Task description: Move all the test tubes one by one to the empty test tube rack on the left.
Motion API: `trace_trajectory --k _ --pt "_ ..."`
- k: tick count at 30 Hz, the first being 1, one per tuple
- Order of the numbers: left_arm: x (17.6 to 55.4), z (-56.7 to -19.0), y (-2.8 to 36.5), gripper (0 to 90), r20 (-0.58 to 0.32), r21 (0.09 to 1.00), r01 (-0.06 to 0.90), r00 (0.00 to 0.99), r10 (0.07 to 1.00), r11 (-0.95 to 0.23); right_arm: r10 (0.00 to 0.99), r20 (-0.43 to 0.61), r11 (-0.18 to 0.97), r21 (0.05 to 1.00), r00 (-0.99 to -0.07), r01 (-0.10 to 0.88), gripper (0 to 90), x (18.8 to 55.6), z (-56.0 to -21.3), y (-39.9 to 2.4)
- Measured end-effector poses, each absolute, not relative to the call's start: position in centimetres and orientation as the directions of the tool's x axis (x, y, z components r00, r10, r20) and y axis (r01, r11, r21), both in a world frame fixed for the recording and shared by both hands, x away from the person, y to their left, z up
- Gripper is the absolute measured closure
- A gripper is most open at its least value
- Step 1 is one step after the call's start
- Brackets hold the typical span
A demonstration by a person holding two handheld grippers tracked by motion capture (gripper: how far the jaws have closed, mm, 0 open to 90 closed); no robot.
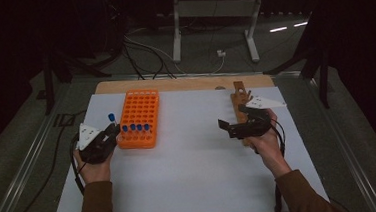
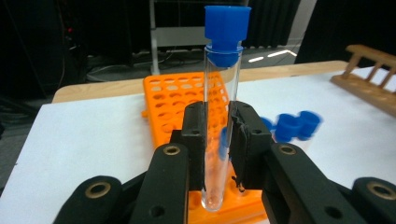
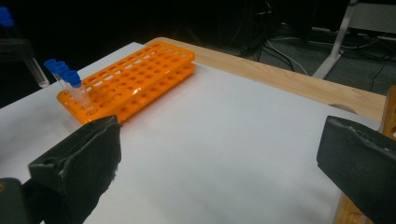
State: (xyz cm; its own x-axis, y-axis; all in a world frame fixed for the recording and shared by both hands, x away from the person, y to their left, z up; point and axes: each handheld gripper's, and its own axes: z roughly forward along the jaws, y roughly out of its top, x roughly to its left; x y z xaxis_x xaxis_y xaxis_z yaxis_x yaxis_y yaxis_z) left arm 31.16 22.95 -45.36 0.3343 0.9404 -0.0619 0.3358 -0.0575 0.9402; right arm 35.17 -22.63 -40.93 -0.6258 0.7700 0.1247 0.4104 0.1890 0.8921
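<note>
At the left of the high view, the left tongs (image 1: 111, 130) pinch a clear tube (image 1: 112, 119) with a blue cap, upright between the pads, just beside the near left corner of the orange rack (image 1: 139, 114). Its base seems to hover over the rack's near edge, though blur makes that uncertain. The right tongs (image 1: 232, 124) stand spread, empty, at centre right above the white counter (image 1: 195, 170).

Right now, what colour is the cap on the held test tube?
Blue cap; the left gripper view shows it best.
</note>
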Motion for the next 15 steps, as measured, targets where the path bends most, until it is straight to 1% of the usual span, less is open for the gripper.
trace_trajectory --k 9,12,15 --pt "32.7 -47.1 23.3 78.0 -0.054 0.928 0.367 0.307 0.950 -0.066 0.763 0.123 0.193 0.894 -0.635 0.404 0.0 35.1 -40.9 -22.8" --pt "33.1 -47.8 23.2 78.0 -0.045 0.918 0.387 0.309 0.950 -0.082 0.762 0.122 0.194 0.894 -0.636 0.404 0.0 35.0 -40.9 -22.8" --pt "33.3 -48.5 23.0 78.0 -0.054 0.908 0.412 0.299 0.953 -0.077 0.758 0.120 0.198 0.894 -0.641 0.402 0.0 35.0 -41.0 -22.7"
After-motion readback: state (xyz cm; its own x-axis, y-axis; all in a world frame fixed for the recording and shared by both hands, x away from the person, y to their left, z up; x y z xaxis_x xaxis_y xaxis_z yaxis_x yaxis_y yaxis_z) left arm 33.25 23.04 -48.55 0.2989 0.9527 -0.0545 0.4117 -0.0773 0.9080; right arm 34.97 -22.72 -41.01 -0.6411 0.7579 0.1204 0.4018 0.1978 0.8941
